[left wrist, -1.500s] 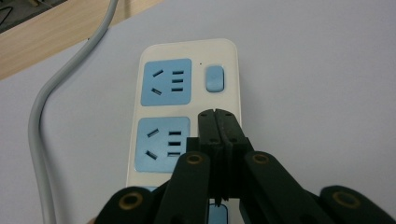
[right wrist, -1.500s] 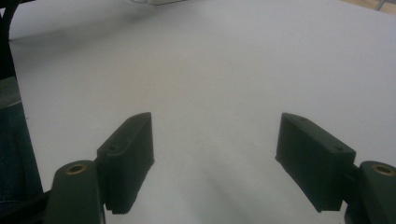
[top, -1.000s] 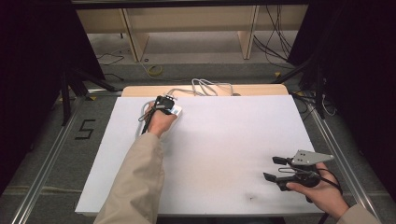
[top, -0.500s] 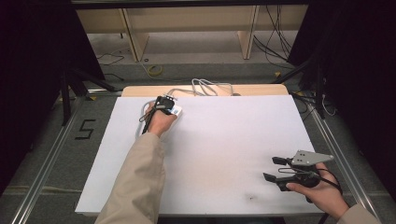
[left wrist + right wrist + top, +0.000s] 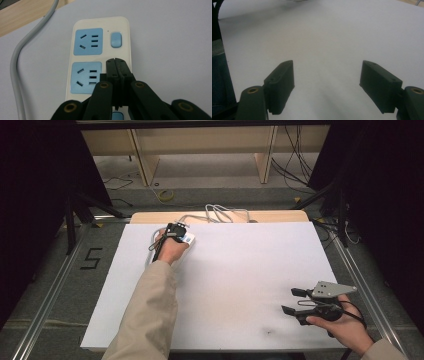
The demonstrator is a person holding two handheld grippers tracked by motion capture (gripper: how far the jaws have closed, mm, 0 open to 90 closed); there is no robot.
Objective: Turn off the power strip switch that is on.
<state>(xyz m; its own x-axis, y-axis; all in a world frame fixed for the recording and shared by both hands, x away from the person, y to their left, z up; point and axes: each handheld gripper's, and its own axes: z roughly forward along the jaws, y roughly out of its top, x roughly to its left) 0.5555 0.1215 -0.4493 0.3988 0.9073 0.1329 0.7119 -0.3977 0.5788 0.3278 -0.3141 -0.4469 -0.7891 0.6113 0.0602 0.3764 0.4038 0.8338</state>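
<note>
- Where the white table [image 5: 240, 285] meets its far left edge lies a cream power strip [image 5: 101, 53] with blue sockets, a blue switch and a grey cord [image 5: 17, 60].
- Left gripper [image 5: 116, 62], jaws pressed together, tips over the strip.
- Right gripper [image 5: 327, 85] hovers apart, jaws spread wide.

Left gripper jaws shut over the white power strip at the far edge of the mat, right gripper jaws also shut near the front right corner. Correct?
Not quite. The right gripper is open: the right gripper view shows its jaws wide apart over bare mat. The rest holds: the left gripper has its jaws shut over the white power strip, near the mat's far edge in the high view.
</note>
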